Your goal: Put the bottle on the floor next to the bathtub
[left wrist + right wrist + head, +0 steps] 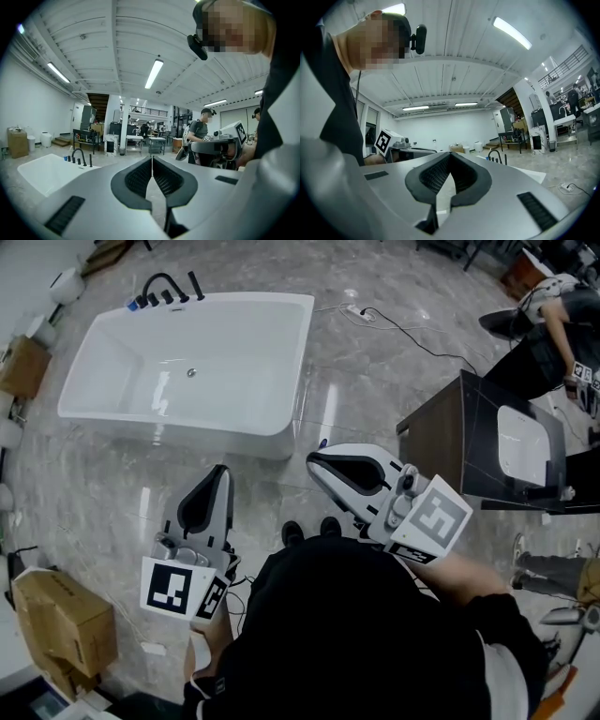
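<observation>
The white bathtub [187, 362] stands on the grey marble floor, upper left in the head view, with black taps [167, 289] at its far end. I can make out no bottle in any view. My left gripper [221, 471] is held in front of me, pointing toward the tub's near wall, shut and empty. My right gripper [314, 461] is held beside it, level with the tub's near right corner, also shut with nothing between its pads. The left gripper view shows the shut left gripper [151, 159] with the tub [42, 171] to its left. In the right gripper view the right gripper [449, 156] is closed too.
A dark cabinet with a white basin [487, 442] stands to the right. A power strip and cable [361, 313] lie beyond the tub. A cardboard box [56, 620] sits at lower left. Another person [553, 324] works at top right. My shoes [309, 531] are below the grippers.
</observation>
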A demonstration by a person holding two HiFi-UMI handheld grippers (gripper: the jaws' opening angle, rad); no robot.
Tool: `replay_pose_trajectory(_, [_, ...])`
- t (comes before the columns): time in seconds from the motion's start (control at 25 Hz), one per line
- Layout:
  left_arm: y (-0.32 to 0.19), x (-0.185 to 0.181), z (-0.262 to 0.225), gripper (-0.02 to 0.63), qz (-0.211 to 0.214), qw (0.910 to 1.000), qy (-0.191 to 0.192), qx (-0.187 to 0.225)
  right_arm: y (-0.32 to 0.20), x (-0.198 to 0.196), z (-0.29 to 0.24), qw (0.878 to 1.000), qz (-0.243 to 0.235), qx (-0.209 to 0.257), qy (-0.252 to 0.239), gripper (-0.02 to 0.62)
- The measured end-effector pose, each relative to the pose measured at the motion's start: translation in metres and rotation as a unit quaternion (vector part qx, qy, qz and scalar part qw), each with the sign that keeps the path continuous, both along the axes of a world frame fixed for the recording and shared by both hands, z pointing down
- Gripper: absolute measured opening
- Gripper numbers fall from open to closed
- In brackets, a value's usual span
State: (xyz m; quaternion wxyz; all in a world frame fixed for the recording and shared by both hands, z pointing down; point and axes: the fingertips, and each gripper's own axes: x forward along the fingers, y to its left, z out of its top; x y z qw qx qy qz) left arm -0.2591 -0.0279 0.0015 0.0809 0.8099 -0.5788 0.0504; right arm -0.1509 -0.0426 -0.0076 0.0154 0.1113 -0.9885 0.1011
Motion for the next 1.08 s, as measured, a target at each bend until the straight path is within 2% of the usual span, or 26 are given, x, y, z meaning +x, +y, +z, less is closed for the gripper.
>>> replay_pose_trajectory(0.2, [0.002, -0.003, 0.011, 0.02, -0.005, 0.9998, 0.002, -0.02, -0.004, 0.004, 0.004, 1.0, 0.01, 0.013, 0.012, 0.028])
replay_pose_trajectory(1.08, [0.008, 0.009, 0.016, 0.02, 0.001, 0.9997, -0.001, -0.024, 0.0, 0.003, 0.018, 1.0, 0.004, -0.004, 0.013, 0.028])
